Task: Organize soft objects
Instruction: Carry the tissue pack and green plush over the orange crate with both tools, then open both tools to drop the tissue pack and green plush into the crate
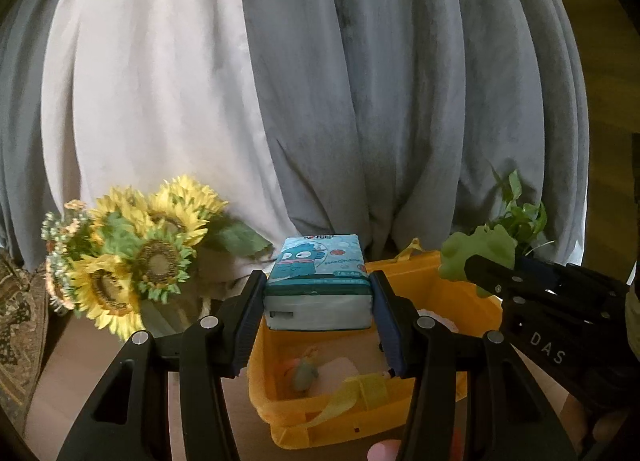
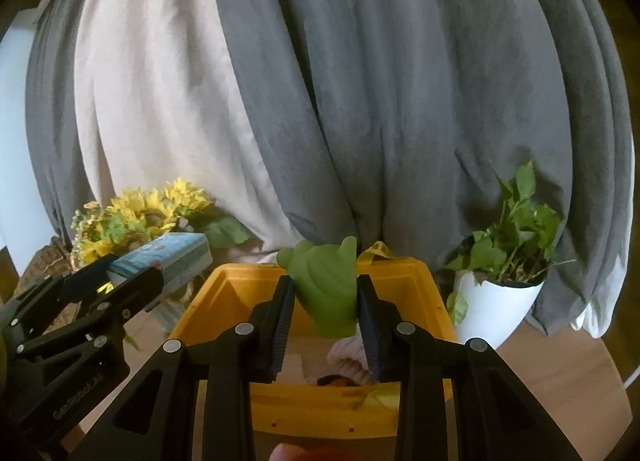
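Observation:
My left gripper [image 1: 318,293] is shut on a blue tissue pack [image 1: 318,285] with a cartoon print and holds it above the yellow bin [image 1: 440,273]. My right gripper [image 2: 325,301] is shut on a green hand-shaped soft toy [image 2: 326,285] and holds it above the same yellow bin [image 2: 240,281]. In the left wrist view the right gripper [image 1: 476,267] with the green toy [image 1: 476,251] hangs at the right. In the right wrist view the left gripper [image 2: 124,275] with the tissue pack [image 2: 172,257] is at the left. Inside the bin lie a pink knitted item [image 2: 348,357] and a small grey-orange toy [image 1: 304,375].
A bunch of artificial sunflowers [image 1: 132,257] stands left of the bin. A green plant in a white pot [image 2: 500,297] stands to the right. Grey and white curtains [image 1: 360,81] hang close behind. The bin rests on a wooden surface [image 2: 560,373]. A yellow strap [image 1: 352,397] drapes over the bin's near wall.

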{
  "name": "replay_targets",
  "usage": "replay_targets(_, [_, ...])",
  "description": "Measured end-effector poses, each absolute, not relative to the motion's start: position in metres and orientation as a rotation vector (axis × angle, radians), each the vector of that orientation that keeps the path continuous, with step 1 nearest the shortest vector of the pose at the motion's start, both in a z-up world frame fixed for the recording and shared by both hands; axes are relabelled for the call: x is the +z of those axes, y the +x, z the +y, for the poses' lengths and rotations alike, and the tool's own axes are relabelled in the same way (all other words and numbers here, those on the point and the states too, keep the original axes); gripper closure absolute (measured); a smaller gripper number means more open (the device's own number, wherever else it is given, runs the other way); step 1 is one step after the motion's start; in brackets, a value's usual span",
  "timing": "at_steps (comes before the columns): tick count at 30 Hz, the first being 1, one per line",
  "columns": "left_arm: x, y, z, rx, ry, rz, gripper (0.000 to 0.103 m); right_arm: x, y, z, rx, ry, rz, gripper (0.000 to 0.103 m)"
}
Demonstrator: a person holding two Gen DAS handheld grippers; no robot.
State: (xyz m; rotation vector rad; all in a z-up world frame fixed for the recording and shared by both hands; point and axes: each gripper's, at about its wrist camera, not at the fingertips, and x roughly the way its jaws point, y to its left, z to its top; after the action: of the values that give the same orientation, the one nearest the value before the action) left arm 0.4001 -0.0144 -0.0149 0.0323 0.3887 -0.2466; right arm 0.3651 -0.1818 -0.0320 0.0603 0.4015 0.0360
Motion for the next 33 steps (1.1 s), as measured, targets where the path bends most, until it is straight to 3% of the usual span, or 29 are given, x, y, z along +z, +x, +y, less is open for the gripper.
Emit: replay_targets(33, [-0.078, 0.472, -0.039, -0.317, 0.109, 0.55, 0.048, -0.093, 0.448, -0.186, 0.046, 0.092, 0.616, 0.069])
